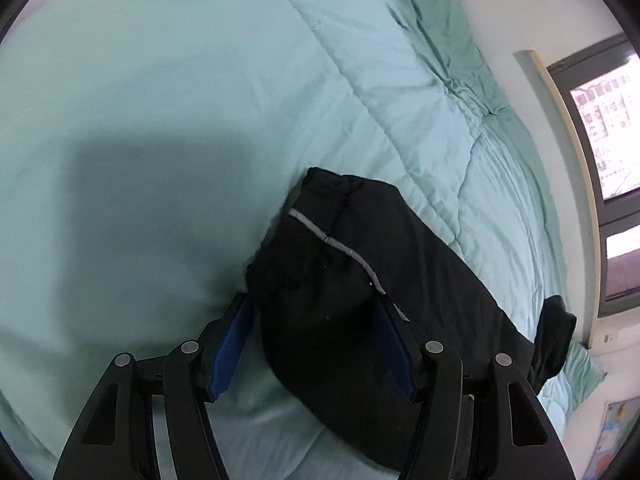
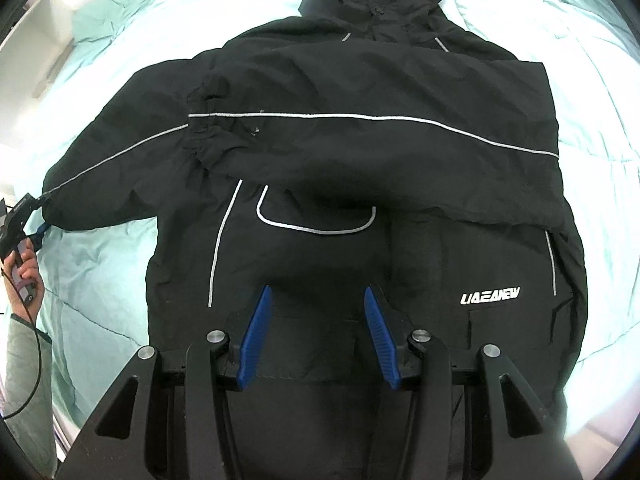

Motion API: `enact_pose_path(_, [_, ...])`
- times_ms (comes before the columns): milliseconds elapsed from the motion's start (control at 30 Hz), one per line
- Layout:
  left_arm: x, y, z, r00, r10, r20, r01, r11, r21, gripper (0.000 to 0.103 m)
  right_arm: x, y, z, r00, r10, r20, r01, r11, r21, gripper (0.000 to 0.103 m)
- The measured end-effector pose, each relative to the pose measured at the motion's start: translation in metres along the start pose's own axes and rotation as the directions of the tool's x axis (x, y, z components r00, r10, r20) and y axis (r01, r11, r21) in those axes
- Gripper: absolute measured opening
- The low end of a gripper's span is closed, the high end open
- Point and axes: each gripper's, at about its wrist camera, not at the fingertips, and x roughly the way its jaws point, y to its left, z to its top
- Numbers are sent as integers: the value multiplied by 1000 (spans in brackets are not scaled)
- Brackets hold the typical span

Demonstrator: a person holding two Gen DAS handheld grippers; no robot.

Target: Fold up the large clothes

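A black hooded jacket (image 2: 360,152) with grey piping lies spread front-up on the bed. One sleeve (image 2: 372,140) is folded across the chest. The other sleeve (image 2: 104,172) stretches out to the left. My left gripper (image 1: 314,312) is open with the cuff (image 1: 320,264) of that sleeve between its blue pads, not clamped. It shows at the left edge of the right wrist view (image 2: 38,216) at the cuff. My right gripper (image 2: 316,300) is open and empty above the jacket's lower front.
A pale green quilt (image 1: 180,100) covers the bed. A pillow (image 1: 444,20) lies by the white wall. A window (image 1: 604,120) is on the right. A person's hand and sleeve (image 2: 24,280) hold the left gripper.
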Motion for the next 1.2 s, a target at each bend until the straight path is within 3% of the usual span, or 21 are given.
enact_pose_path(67, [-3,-6,-3,1000,3,22,-4,999,43,40,6,3,1,1000,2,-14,-2,1000,-3,51])
enact_pose_path(167, [-17,-18,-9,997,16,73,-23,995,100,26,11,8,3,1000,8,-24,-9,1000,-20,51])
enact_pose_path(400, [-64,-57,-22,986,-30,167,2,986,169,21,9,21,10,998,55,-12,-55,995,-86,51])
enact_pose_path(567, [-98,-114,-52,973,-106,203,48,961,273,19,2,15,10,995,95,6,-94,989,-116,51])
enact_pose_path(733, [-109,-196,-103,968,-190,162,104,896,431,19,-5,-10,9,990,140,29,-137,985,-104,51])
enact_pose_path(800, [-101,-234,-130,971,-210,118,125,858,498,19,-8,-25,9,987,157,37,-153,984,-97,51])
enact_pose_path(1033, [-49,-347,-227,977,-203,-60,193,739,646,19,-20,-94,-1,983,161,83,-157,986,-52,51])
enact_pose_path(1200, [-18,-413,-291,964,-194,-182,265,666,697,19,-20,-149,-3,982,160,103,-161,987,5,51])
